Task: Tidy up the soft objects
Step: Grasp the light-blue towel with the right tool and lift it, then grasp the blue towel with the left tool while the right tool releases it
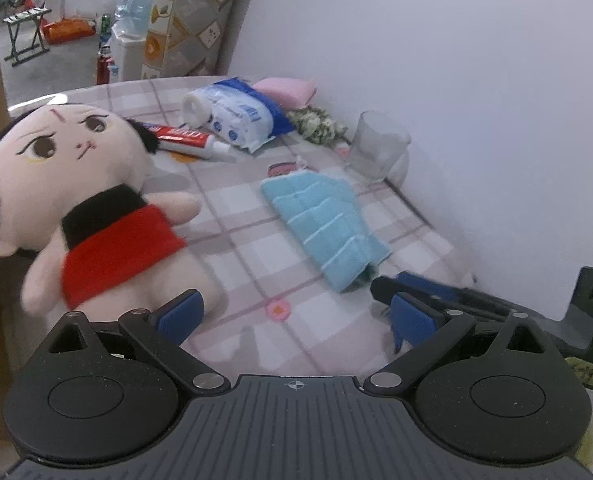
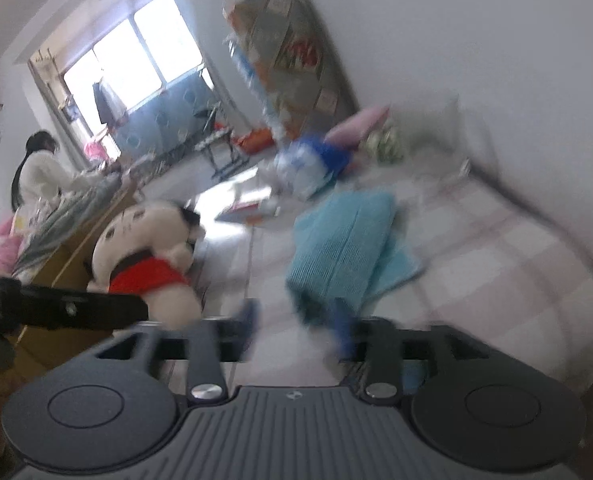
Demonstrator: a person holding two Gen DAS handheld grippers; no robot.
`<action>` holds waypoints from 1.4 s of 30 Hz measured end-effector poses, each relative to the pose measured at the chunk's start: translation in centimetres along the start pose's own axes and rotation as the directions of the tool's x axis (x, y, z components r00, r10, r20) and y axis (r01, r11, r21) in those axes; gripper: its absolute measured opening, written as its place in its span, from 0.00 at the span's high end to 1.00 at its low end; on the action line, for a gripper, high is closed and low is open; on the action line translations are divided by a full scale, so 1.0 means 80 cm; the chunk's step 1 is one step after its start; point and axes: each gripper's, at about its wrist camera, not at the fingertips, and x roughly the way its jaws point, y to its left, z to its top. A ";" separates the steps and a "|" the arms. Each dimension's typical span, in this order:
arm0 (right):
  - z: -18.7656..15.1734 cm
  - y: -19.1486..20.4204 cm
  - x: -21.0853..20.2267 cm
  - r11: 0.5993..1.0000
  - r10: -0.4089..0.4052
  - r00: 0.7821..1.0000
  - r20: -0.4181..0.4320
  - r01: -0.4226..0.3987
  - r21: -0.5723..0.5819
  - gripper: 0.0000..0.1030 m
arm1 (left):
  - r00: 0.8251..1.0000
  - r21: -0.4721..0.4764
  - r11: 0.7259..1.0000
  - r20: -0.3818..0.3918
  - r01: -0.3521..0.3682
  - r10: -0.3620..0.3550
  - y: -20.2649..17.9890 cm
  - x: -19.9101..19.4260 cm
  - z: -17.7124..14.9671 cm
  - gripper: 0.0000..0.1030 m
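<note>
- Plaid cloth (image 1: 256,248) covers the table against a white wall (image 1: 456,80).
- The left gripper (image 1: 296,320) hangs over the near edge with its blue pads spread wide and nothing between them.
- A plush doll (image 1: 96,208) in a red top lies on its back at the left, one leg touching the left pad.
- A folded light-blue towel (image 1: 324,220) lies flat in the middle of the cloth, well apart from the doll.
- The right gripper (image 2: 296,320) sits just short of the towel's near edge; its jaws stand apart, with no pad pressing on the towel in this blurred view.
- Farther back lie a toothpaste tube (image 1: 188,140), a blue-and-white tissue pack (image 1: 236,116), a pink pillow (image 1: 288,90) and a clear glass cup (image 1: 378,148).
</note>
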 end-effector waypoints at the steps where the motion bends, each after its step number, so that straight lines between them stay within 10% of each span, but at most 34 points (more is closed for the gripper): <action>1: 0.006 -0.001 -0.001 1.000 -0.014 1.000 0.022 0.015 -0.010 0.38 | 1.000 -0.006 1.000 0.006 0.008 -0.008 -0.001 0.003 0.003 0.04; 12: 0.026 -0.015 0.098 0.991 -0.115 0.991 -0.063 0.110 -0.077 0.38 | 0.997 -0.149 0.986 0.007 0.074 -0.073 0.020 0.035 0.036 0.10; 16: 0.017 -0.002 0.097 0.980 -0.135 0.988 -0.072 0.122 -0.159 0.52 | 0.998 -0.136 0.989 0.011 0.057 -0.056 0.021 0.034 0.036 0.09; 31: -0.039 -0.028 0.039 0.949 0.232 0.967 -0.108 -0.201 0.244 0.69 | 0.966 -0.159 0.984 -0.228 0.086 -0.121 -0.009 0.102 0.019 0.08; 38: -0.056 -0.009 0.023 0.937 0.286 0.956 -0.066 -0.265 0.229 0.69 | 0.963 -0.172 0.984 -0.253 0.045 -0.088 -0.013 0.113 0.013 0.09; 42: -0.052 0.022 0.008 0.966 0.250 0.967 -0.048 -0.245 0.083 0.68 | 0.966 -0.139 0.990 -0.257 0.003 -0.039 -0.020 0.114 0.012 0.26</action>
